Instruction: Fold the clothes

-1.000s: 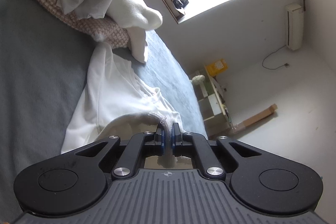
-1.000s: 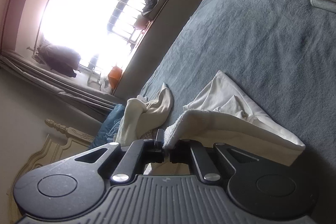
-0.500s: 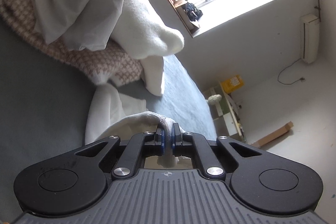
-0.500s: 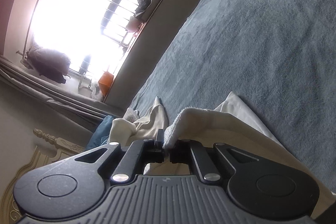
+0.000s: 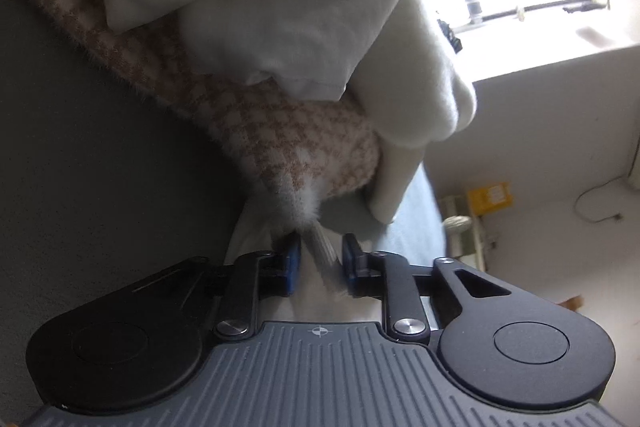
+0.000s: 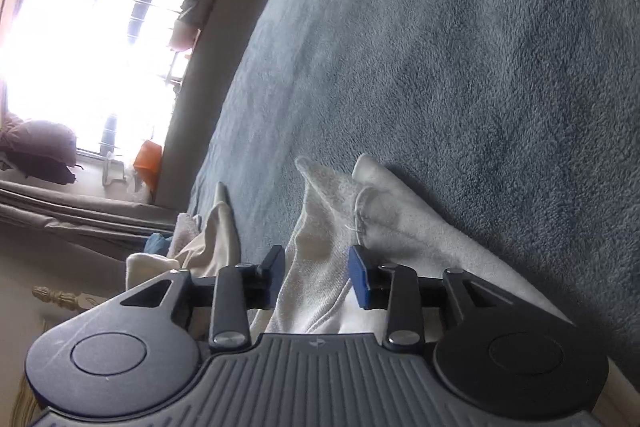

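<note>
Now the cream-white soft cotton garment lies doubled on the grey-blue fleecy bed cover, its edge loose between the parted jaws of both tools. The left gripper and the right gripper both stand apart, clamping nothing. Such cloth looks light, limp and prone to slide; hems or corners should give the surest hold. A beige houndstooth woolly knit sits just beyond.

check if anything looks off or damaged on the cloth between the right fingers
A loose white thread curls off the folded edge of the cream terry-lined garment, just ahead of the open right gripper. It looks like a pulled stitch. Otherwise nothing stands out on the grey-blue bedspread.
</note>
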A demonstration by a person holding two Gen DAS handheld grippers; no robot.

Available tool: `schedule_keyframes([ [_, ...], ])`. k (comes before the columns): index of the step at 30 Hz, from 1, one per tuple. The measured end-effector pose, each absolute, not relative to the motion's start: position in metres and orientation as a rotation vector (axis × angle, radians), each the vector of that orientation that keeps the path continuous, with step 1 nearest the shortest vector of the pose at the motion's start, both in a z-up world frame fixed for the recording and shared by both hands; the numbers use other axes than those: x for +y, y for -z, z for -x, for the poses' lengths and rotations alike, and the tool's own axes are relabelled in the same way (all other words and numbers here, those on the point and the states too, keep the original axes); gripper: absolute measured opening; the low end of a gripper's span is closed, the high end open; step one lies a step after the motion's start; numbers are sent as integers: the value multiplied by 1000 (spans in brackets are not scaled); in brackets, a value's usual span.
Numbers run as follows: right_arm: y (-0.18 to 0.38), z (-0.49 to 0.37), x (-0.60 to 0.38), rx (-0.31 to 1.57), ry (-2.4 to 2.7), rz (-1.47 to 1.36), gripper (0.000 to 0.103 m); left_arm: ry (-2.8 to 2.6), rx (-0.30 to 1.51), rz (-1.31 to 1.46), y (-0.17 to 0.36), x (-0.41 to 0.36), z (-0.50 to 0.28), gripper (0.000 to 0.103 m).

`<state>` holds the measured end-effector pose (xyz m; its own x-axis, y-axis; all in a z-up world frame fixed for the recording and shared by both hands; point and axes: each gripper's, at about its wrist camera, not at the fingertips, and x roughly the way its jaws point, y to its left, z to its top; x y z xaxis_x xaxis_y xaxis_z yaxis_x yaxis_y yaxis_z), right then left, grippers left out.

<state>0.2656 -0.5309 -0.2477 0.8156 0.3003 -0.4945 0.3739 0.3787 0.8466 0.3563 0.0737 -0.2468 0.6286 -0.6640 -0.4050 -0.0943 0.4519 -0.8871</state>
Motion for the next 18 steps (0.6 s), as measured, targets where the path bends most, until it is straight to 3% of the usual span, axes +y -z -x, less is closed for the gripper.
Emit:
schedule_keyframes([
  [4, 229, -244, -547, 563, 80, -1224, 53, 413, 798, 1101, 239, 86, -347, 37],
  [9, 214, -200, -552, 525, 76, -1278, 57, 442, 766, 1181, 227, 107, -324, 38],
  [13, 210, -151, -541, 533, 23, -1319, 65, 480, 816, 1117, 221, 108, -273, 41],
  [18, 228, -81, -523, 575, 6, -1423, 66, 528, 883, 1029, 215, 107, -208, 43],
])
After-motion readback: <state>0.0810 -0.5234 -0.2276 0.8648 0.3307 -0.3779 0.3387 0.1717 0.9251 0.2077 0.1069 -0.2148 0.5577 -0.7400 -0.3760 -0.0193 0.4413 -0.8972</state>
